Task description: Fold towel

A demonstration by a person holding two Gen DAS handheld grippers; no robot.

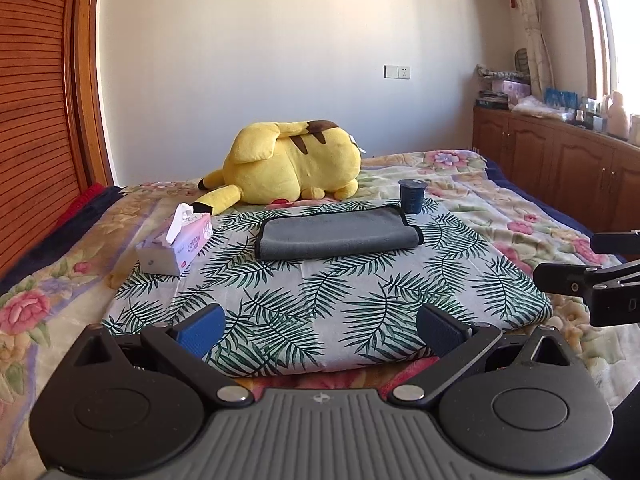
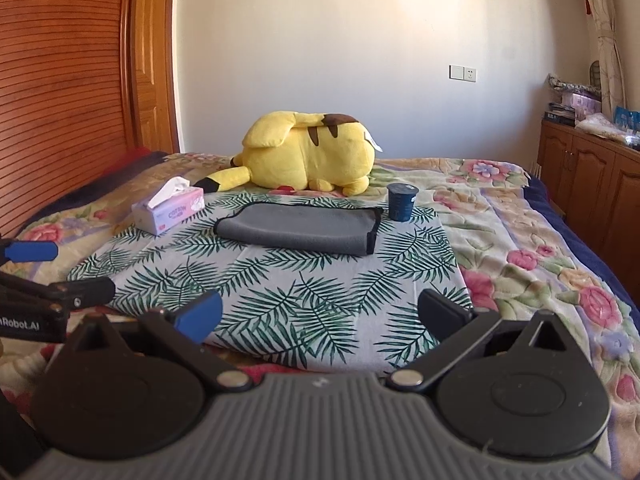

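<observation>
Sunlit bedroom, plain white wall [image 1: 280, 60] at the back and a slatted wooden wardrobe [image 1: 32, 120] on the left; low wooden cabinets [image 1: 560, 160] run under the window on the right. From my two wrist cameras I look across a bed [image 1: 520, 208] spread with a quilted floral cover in pinks and greens. On it lies a flat cushion [image 1: 320, 292] in smooth cloth printed with green palm fronds.

At the far edge of the cushion a yellow plush toy [image 1: 292, 164], soft and rounded with brown stripes, lies on its side. Just in front of it the grey towel [image 1: 336, 234] lies on the cushion's far half, already doubled into a long rectangle, its nap matte and its black-bound edges showing at the right end. A pink tissue box [image 1: 176, 246] sits to the towel's left, a white sheet poking out; a small dark blue cup [image 1: 412, 196] stands upright just past the towel's right corner.

Nearest me, the left gripper [image 1: 320, 328] hovers over the cushion's near edge with its blue pads spread wide, holding nothing. The right gripper [image 2: 320, 316] is likewise spread wide and empty, well short of the towel.
</observation>
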